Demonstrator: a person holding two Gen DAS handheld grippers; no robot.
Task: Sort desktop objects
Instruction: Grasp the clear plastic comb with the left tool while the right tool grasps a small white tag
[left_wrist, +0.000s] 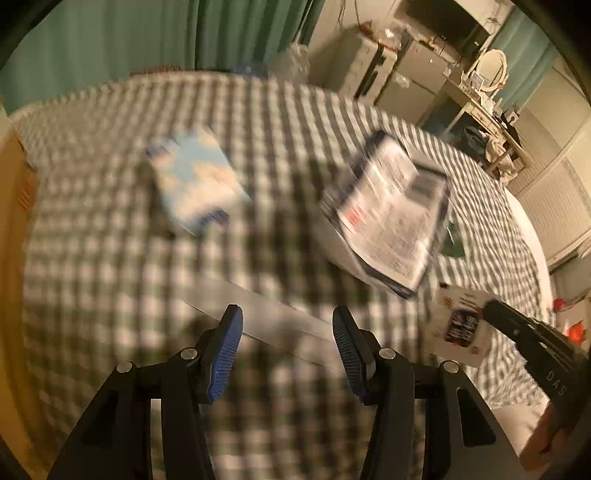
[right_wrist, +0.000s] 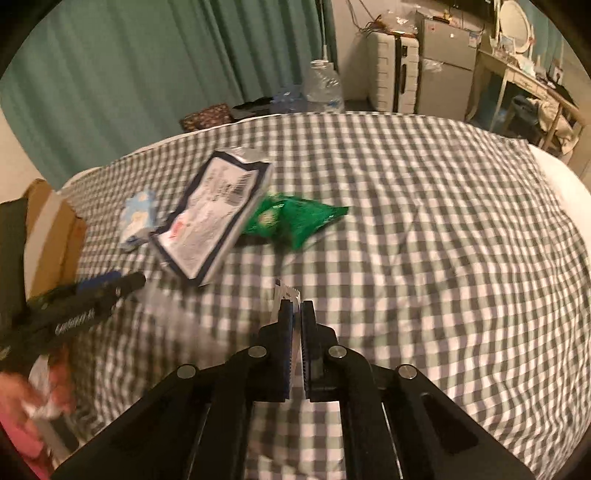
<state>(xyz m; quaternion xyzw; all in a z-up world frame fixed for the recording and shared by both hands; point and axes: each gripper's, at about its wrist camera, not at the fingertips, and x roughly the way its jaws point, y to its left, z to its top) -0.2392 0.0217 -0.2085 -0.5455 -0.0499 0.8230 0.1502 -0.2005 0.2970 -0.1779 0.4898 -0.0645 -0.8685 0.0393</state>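
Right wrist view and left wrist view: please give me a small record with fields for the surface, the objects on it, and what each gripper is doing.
surface: checked cloth, green and white
large packet: white with dark border, lying flat
green bag, beside the large packet, on its right in the right wrist view
blue-white pack, lying apart from the large packet
cardboard box, at the left edge
left gripper: open, nothing between the pads
right gripper: shut on a thin white sachet
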